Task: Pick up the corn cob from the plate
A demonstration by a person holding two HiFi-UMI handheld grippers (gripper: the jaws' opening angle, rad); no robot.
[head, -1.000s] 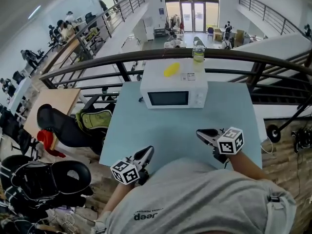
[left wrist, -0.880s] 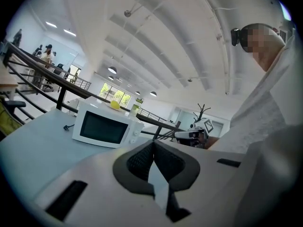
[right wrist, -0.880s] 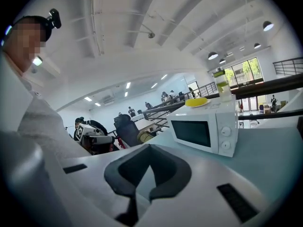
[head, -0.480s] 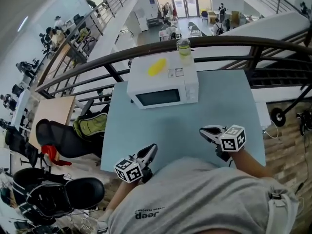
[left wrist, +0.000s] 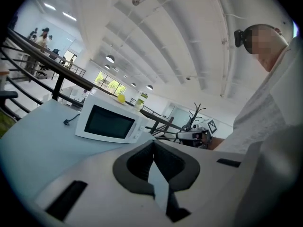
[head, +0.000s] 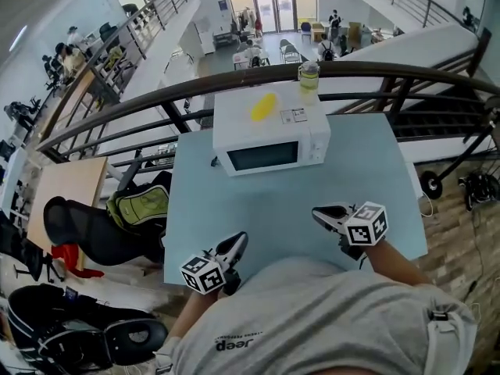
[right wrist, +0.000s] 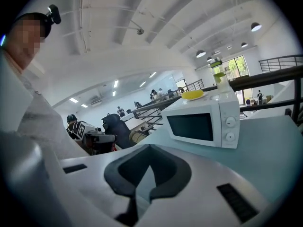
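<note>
The person's grey shirt (head: 312, 319) covers the near edge of the pale blue surface (head: 234, 201) and most of both arms, so only the front ends of the grippers and their marker cubes show in the head view. A yellow thing lies on the top of the white microwave (head: 269, 135), left of the middle of that top. It is probably the corn cob (head: 263, 107), but it is small and smeared in all three views, and no plate under it can be made out. A bottle (head: 308, 74) with a greenish cap stands at the far right corner of the microwave's top. The microwave stands at the far edge of the surface, its door facing the person, with a dark plug (head: 213, 162) lying beside its left end.

The left gripper (head: 237, 243) is at the near left corner of the surface, its jaws clenched together on nothing. The right gripper (head: 316, 213) is over the near right part, its jaws likewise pressed together and empty. Both point toward the microwave. The cob is well apart from both pairs of jaws, beyond them and higher, with bare surface between.
</note>
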